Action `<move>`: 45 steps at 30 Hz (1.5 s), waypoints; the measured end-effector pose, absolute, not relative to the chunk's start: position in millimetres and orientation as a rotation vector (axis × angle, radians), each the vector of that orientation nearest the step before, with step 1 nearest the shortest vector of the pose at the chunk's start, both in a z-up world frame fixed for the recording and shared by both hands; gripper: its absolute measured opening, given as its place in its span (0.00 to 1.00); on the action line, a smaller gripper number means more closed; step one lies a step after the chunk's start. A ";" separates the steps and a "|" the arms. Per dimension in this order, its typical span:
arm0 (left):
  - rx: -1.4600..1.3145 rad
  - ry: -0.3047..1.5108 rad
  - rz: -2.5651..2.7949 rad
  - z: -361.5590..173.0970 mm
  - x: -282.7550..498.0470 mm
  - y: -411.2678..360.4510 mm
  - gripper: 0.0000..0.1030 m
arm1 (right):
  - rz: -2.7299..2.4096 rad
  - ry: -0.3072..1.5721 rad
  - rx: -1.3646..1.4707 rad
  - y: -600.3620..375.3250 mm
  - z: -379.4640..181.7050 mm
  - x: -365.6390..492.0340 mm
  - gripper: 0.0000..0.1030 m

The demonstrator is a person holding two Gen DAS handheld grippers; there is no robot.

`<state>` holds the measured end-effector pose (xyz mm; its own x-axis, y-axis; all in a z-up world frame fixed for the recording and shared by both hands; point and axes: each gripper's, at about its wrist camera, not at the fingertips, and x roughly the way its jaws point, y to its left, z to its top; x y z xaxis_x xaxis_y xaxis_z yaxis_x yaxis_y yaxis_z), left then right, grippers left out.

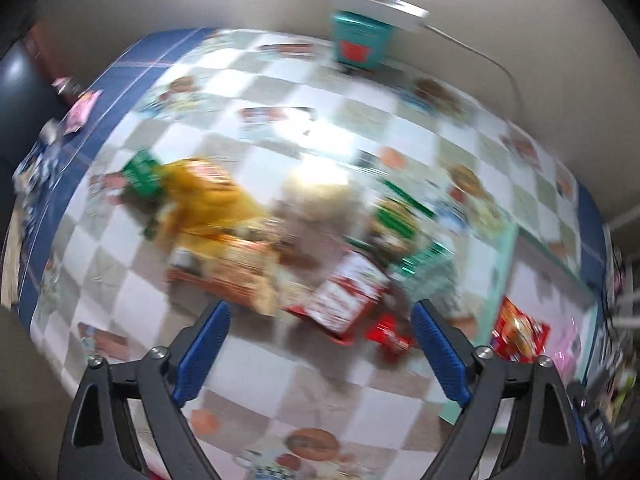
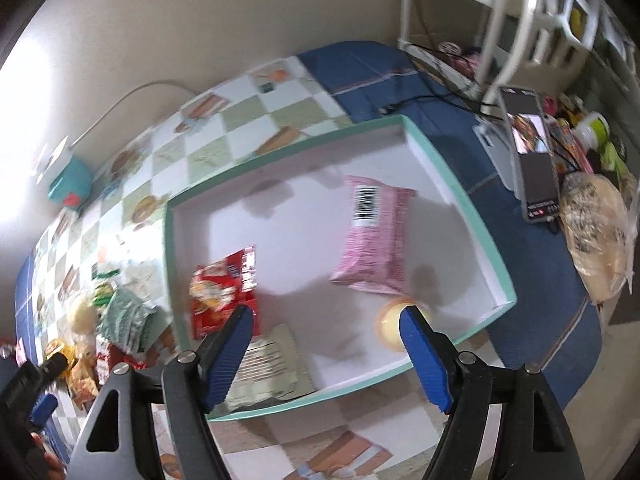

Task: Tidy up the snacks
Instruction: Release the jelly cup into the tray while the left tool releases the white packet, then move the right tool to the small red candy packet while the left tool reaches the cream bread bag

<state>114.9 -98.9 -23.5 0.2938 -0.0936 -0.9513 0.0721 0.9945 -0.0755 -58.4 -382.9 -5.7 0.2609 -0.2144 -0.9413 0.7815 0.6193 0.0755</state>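
A blurred pile of snack packets lies on the checkered tablecloth: a yellow bag (image 1: pixel 208 196), an orange packet (image 1: pixel 236 276), a red and white packet (image 1: pixel 344 296) and green packets (image 1: pixel 400 216). My left gripper (image 1: pixel 320 320) is open and empty, hovering just in front of the pile. A white tray with a mint rim (image 2: pixel 460 200) holds a pink packet (image 2: pixel 372 236), a red packet (image 2: pixel 224 288), a pale packet (image 2: pixel 272 368) and a yellow round item (image 2: pixel 390 322). My right gripper (image 2: pixel 326 324) is open and empty above the tray's near part.
A teal box (image 1: pixel 356 40) with a white device and cable stands at the wall. A phone on a stand (image 2: pixel 532 152) and a bagged flatbread (image 2: pixel 596 232) sit right of the tray. A white chair (image 2: pixel 560 20) stands beyond. The left gripper's hand shows at lower left (image 2: pixel 24 400).
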 end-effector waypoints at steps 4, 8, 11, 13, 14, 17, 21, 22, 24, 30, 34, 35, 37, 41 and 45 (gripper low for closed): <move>-0.085 1.265 -0.016 -23.7 129.2 -60.2 0.92 | -0.690 1.119 0.564 -361.3 -4.1 -43.3 0.77; -0.158 1.262 0.056 -23.0 139.3 -19.9 0.92 | -0.636 1.126 0.513 -334.3 -1.3 -25.4 0.77; -0.188 1.253 0.100 -22.6 144.4 4.1 0.92 | -0.597 1.134 0.485 -313.2 -1.5 -11.7 0.77; -0.200 1.248 0.123 -23.2 148.3 16.9 0.92 | -0.568 1.140 0.465 -298.5 -1.9 -2.4 0.77; -0.205 1.247 0.131 -23.0 149.2 22.1 0.92 | -0.556 1.142 0.458 -291.9 -2.5 1.8 0.77; -0.223 1.248 0.150 -23.0 151.9 37.8 0.92 | -0.525 1.149 0.436 -272.5 -3.4 14.0 0.77; -0.244 1.241 0.182 -23.0 157.9 58.0 0.92 | -0.488 1.158 0.426 -252.9 -7.1 27.8 0.77; -0.249 1.240 0.187 -23.3 159.3 62.3 0.92 | -0.483 1.162 0.425 -248.9 -8.8 31.0 0.77; -0.260 1.238 0.193 -23.7 160.9 69.7 0.92 | -0.478 1.172 0.418 -242.7 -12.3 36.2 0.77; -0.278 1.252 0.194 -29.2 166.6 81.9 0.92 | -0.473 1.196 0.413 -231.8 -23.0 46.8 0.77; -0.251 1.282 0.163 -37.8 170.0 74.9 0.92 | -0.476 1.227 0.432 -229.8 -36.7 51.2 0.77; -0.248 1.289 0.155 -39.6 170.7 73.2 0.92 | -0.476 1.235 0.438 -229.7 -40.2 52.2 0.77; -0.240 1.317 0.118 -46.1 172.3 64.8 0.92 | -0.470 1.254 0.446 -228.8 -47.4 54.1 0.77; -0.232 1.357 0.057 -57.7 173.9 48.7 0.92 | -0.464 1.286 0.451 -226.5 -60.1 57.3 0.77; -0.157 1.379 -0.006 -67.5 176.9 27.8 0.92 | -0.453 1.305 0.469 -226.0 -69.6 60.4 0.77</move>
